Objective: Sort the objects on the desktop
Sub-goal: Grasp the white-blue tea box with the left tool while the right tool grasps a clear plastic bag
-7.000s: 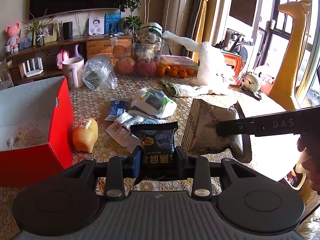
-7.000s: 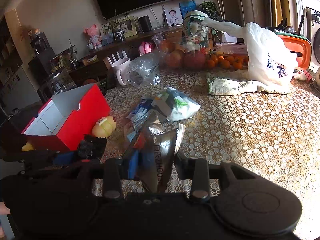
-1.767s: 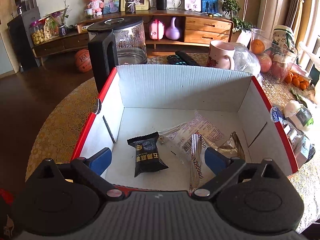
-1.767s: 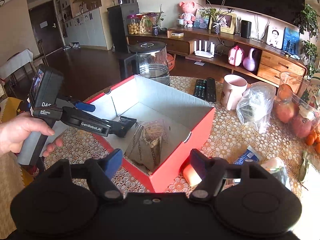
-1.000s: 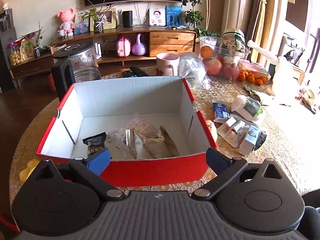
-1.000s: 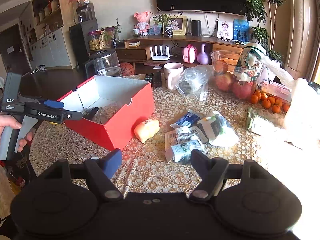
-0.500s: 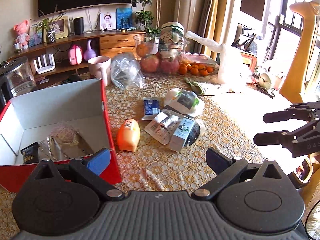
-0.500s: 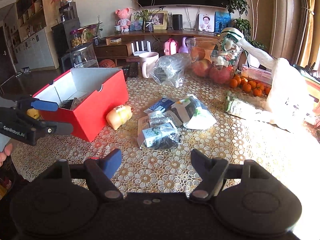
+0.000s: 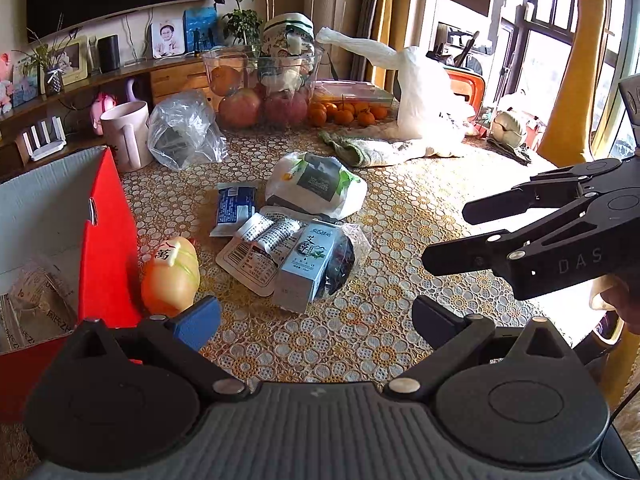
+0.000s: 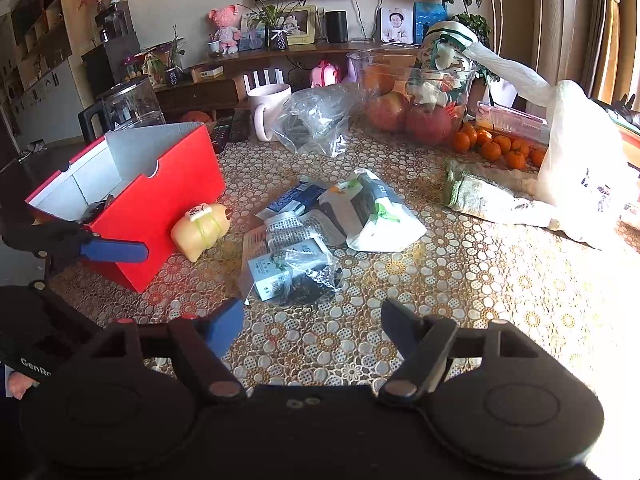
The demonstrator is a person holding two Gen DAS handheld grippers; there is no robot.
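A heap of snack packets lies mid-table: a blue packet (image 9: 236, 204), a white bag with green print (image 9: 316, 188) and a pale carton in clear wrap (image 9: 304, 268) (image 10: 288, 272). An orange-yellow soft toy (image 9: 172, 276) (image 10: 200, 228) rests against the red box (image 9: 108, 240) (image 10: 160, 200), which holds a few packets. My left gripper (image 9: 316, 320) hovers open and empty just short of the heap, by the box's corner (image 10: 116, 244). From the other side my right gripper (image 10: 312, 328) also stands open and empty, its fingers pointing at the heap (image 9: 446, 236).
Behind the heap stand a pink mug (image 9: 124, 136), a crumpled clear bag (image 9: 180, 132), a glass bowl of fruit (image 9: 260, 92), small oranges (image 9: 344, 114), a cloth (image 9: 364, 152) and a white plastic bag (image 9: 424, 100). A kettle (image 10: 128, 108) and remotes (image 10: 232, 128) sit beyond the box.
Both grippers have swung away from the red box toward the heap of packets and come lower and closer to it. Both stay open and empty.
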